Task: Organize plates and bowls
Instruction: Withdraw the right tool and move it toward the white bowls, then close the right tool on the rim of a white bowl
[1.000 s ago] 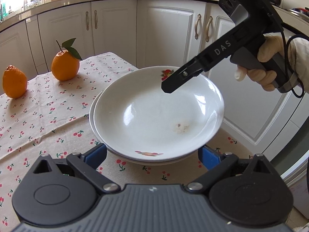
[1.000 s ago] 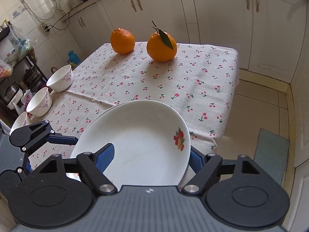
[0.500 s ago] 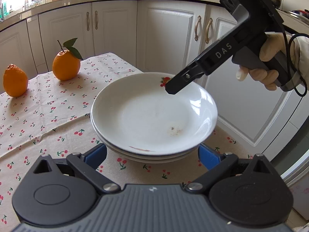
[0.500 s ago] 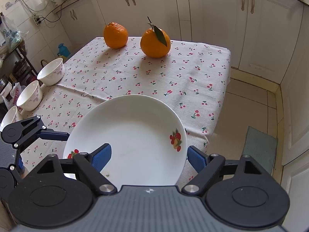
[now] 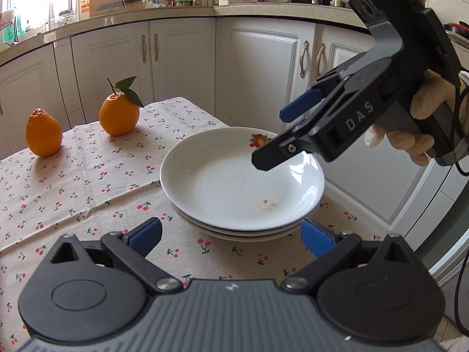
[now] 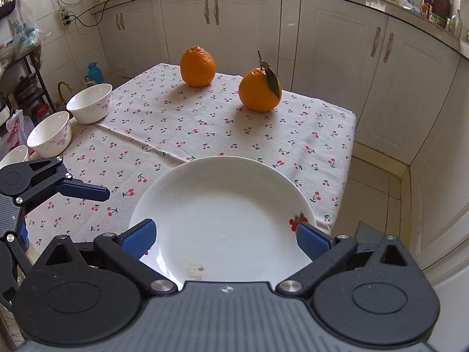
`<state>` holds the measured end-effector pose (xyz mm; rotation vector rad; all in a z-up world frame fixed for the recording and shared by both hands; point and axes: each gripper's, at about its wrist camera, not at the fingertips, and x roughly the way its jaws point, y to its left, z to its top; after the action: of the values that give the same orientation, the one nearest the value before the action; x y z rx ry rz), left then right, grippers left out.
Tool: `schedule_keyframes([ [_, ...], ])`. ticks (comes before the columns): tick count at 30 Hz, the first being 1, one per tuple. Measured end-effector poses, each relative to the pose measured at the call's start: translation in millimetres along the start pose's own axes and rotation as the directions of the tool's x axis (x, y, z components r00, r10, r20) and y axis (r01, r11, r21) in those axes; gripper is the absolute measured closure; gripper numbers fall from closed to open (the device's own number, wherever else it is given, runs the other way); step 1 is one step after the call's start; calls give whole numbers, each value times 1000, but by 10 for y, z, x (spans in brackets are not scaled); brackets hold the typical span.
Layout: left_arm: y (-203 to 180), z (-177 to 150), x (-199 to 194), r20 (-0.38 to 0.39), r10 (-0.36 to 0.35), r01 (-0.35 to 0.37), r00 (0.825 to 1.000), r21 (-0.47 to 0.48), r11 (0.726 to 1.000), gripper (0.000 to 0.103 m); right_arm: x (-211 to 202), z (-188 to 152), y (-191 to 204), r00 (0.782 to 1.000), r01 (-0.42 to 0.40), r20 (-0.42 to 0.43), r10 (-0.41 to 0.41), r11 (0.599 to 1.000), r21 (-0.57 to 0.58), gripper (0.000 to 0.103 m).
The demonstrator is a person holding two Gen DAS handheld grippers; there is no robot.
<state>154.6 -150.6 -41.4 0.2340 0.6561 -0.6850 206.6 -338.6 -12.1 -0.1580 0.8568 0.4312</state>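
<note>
Left wrist view: left gripper (image 5: 231,233) angles down, fingers spread wide and empty just short of the stacked plates (image 5: 241,176) near the tabletop (image 5: 73,193) corner. Above the plates, a gloved hand (image 5: 422,123) tilts the right gripper (image 5: 281,138), marked "DAS", downward, its fingers opening, holding nothing.

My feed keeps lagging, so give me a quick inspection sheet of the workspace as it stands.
Surface: table under a cherry-print cloth, plate stack at its near corner.
Job's things: stacked plates, crumbs in the top one; three bowls along the far left edge.
Clutter: two oranges, one with a leaf.
Grippers: right hand-held gripper above the plates, jaws opening, nothing between; left hand-held gripper open, short of the stack.
Cables: black lead at the right hand.
Surroundings: white cabinets, crowded counter.
</note>
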Motion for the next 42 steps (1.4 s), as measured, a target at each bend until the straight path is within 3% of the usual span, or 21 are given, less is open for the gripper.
schedule_keyframes([
  [10,181,-229,-595,82,116,-116,990,-3,993,1,-127,93,785,989,64,140,-52,995,-79,0],
  [15,377,-434,-901,81,198,-195,977,-40,980,1,-81,152,1160,979,51,202,-35,996,-71,0],
  [20,562,-695,-1244,78,292,-286,953,-73,955,1,12,211,1553,970,16,241,0,998,-63,0],
  [34,1161,-1420,-1986,39,452,-441,891,-158,883,1,404,425,2628,966,-147,187,181,972,-185,0],
  [42,1436,-1761,-1920,-21,445,-440,895,-201,876,2,754,547,2972,939,-314,74,335,926,-211,0],
])
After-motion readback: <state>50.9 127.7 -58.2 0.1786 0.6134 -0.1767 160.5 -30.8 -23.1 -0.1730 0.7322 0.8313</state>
